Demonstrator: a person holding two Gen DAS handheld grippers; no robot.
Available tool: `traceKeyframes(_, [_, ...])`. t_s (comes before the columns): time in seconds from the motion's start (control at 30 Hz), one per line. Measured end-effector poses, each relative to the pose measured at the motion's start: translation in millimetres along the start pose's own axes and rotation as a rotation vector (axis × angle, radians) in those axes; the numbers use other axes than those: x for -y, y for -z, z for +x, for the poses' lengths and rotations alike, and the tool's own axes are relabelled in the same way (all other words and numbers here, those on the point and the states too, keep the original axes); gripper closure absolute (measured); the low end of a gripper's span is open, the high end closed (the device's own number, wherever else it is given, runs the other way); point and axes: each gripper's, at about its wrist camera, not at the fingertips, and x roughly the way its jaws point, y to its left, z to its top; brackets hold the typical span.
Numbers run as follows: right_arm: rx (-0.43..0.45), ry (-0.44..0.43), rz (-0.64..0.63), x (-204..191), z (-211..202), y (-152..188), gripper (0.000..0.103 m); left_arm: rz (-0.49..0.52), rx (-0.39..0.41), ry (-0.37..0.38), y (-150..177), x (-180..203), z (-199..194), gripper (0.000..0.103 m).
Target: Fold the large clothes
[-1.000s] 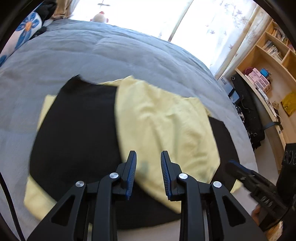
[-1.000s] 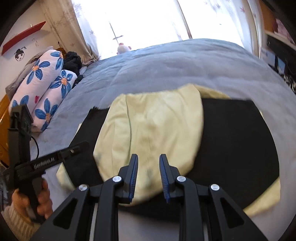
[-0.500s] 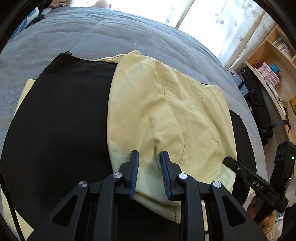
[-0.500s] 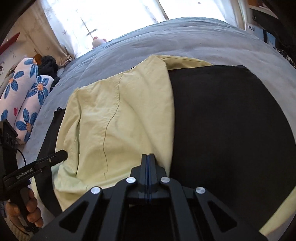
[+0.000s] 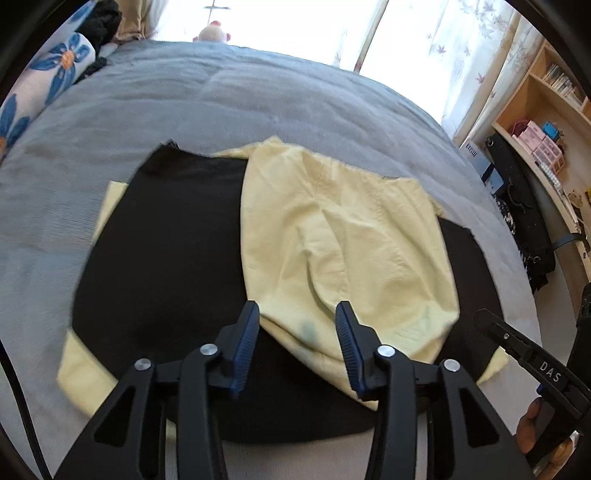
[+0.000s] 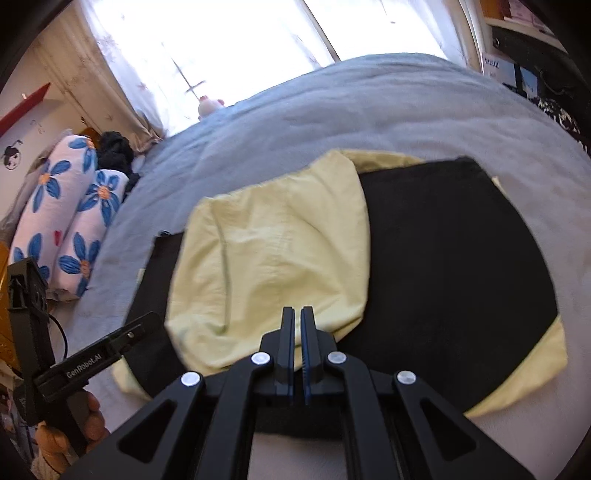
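Note:
A pale yellow garment (image 5: 343, 251) lies folded on a black folding board (image 5: 166, 251) on the grey bed (image 5: 258, 99). Yellow cloth also sticks out under the board's edges (image 5: 81, 369). My left gripper (image 5: 297, 332) is open and empty, hovering over the garment's near edge. In the right wrist view the garment (image 6: 269, 258) covers the left part of the board (image 6: 454, 258). My right gripper (image 6: 297, 328) is nearly shut with a thin slit between the pads, at the garment's near edge; I see no cloth in it.
Flowered pillows (image 6: 70, 221) and a dark bundle (image 6: 114, 151) lie at the bed's left. A small plush toy (image 5: 214, 33) sits by the bright window. Wooden shelves (image 5: 543, 122) and a black bag (image 5: 517, 206) stand to the right of the bed.
Both grippers have pulled back from the garment, so more of the bed shows. The left gripper has opened wider. The right gripper, fully shut half a second ago, shows a thin slit.

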Motion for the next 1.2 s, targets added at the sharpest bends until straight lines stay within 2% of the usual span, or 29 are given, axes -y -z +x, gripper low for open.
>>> traceKeyframes(0.13, [0.052,-0.022,-0.040,-20,-42,-1,0.100,0.023,0.039,-0.007,6,5,-45,0.059])
traceKeyframes(0.27, [0.125,-0.033,-0.115,-48,-100,-3,0.100,0.030,0.081,-0.017,14,8,-91,0.052])
traceKeyframes(0.43, [0.200,-0.037,-0.219,-76,-168,-2,0.097,0.036,0.116,-0.016,27,6,-138,0.050])
traceKeyframes(0.57, [0.231,-0.021,-0.292,-93,-207,7,0.062,0.041,0.143,-0.014,40,2,-170,0.040])
traceKeyframes(0.63, [0.234,-0.023,-0.317,-100,-219,14,0.056,0.040,0.152,-0.011,46,-1,-179,0.033])
traceKeyframes(0.73, [0.188,-0.005,-0.350,-107,-223,24,0.055,0.040,0.143,-0.011,56,-6,-187,0.027])
traceKeyframes(0.83, [0.130,0.004,-0.359,-106,-214,36,0.055,0.038,0.110,-0.010,66,-12,-187,0.026])
traceKeyframes(0.97, [0.060,0.015,-0.349,-96,-187,53,0.055,0.012,0.048,-0.005,83,-26,-167,0.026])
traceKeyframes(1.1, [0.061,0.117,-0.348,-85,-152,70,0.055,-0.060,-0.010,0.025,97,-48,-137,0.026])
traceKeyframes(1.2, [0.110,0.153,-0.344,-79,-133,75,0.055,-0.153,-0.027,0.074,107,-71,-115,0.026])
